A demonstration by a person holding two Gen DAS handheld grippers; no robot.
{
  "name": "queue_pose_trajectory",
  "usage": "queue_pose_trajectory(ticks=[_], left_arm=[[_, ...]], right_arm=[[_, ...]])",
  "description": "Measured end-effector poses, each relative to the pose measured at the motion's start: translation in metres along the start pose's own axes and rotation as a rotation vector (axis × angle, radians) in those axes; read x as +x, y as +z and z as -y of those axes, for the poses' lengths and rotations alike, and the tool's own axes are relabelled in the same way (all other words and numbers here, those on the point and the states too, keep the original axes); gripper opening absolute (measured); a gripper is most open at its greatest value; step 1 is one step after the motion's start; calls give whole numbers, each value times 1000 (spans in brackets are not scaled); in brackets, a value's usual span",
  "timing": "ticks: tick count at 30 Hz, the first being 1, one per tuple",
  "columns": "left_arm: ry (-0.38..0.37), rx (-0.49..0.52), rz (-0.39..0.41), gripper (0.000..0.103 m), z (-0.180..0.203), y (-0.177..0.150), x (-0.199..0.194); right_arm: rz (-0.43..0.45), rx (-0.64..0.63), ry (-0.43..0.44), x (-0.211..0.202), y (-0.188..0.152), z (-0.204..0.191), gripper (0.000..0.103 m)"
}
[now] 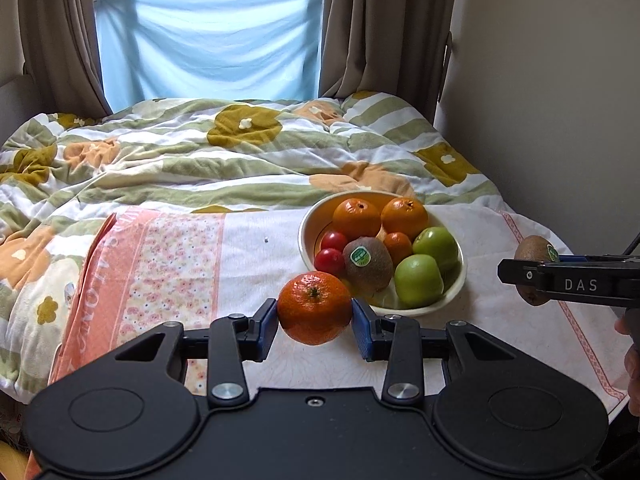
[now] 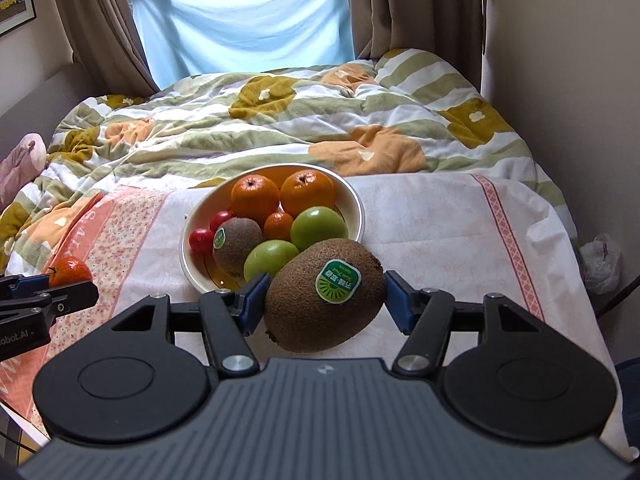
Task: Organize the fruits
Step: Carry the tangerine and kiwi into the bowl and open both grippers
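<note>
Left wrist view: left gripper (image 1: pixel 314 322) has its jaws closed on a tangerine (image 1: pixel 314 307), held clear above the cloth-covered worktop (image 1: pixel 256 248). The bowl (image 1: pixel 460 276) sits straight ahead & slightly right, just beyond the fruit; its near rim is almost under the tangerine. Inside: 2 oranges at the back, small tangerine mid, 2 cherry tomatoes left, stickered kiwi near-centre, 2 green apples right. Right gripper (image 1: pixel 532 276) comes in from the right edge, well apart from the bowl's right rim, w/ a second kiwi (image 1: pixel 534 248) between its jaws.

Right wrist view: right gripper (image 2: pixel 325 300) jaws clamped on the big kiwi (image 2: pixel 324 294), long axis running roughly across the jaws, tilted down to the left, sticker facing up. Bowl (image 2: pixel 360 208) lies dead ahead, near rim just past the kiwi. Left gripper (image 2: pixel 48 292) shows at the left edge w/ the tangerine (image 2: pixel 70 270), off the bowl's left side.

Judgement: both fruits look bound for the bowl. Left arm seems nearer the rim, so a short fwd move should do; free space is prob. front-left, near the tomatoes. Risk: both arms meeting over the bowl.
</note>
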State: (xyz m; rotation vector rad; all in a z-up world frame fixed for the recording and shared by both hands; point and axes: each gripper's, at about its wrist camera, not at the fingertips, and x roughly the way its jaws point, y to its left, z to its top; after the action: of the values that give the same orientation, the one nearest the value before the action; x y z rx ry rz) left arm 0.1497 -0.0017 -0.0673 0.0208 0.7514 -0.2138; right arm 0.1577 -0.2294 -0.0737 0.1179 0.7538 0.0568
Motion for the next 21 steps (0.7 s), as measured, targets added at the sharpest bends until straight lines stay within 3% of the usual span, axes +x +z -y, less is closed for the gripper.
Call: queue_pose_trajectory(ticks=[10,21], left_arm=[[9,10,-9,44,13,49,36],[42,32,-95,44,22,81,115]], right_arm=[[-14,-41,84,29,31,0,76],[-71,-132,172,86,54,-4,76]])
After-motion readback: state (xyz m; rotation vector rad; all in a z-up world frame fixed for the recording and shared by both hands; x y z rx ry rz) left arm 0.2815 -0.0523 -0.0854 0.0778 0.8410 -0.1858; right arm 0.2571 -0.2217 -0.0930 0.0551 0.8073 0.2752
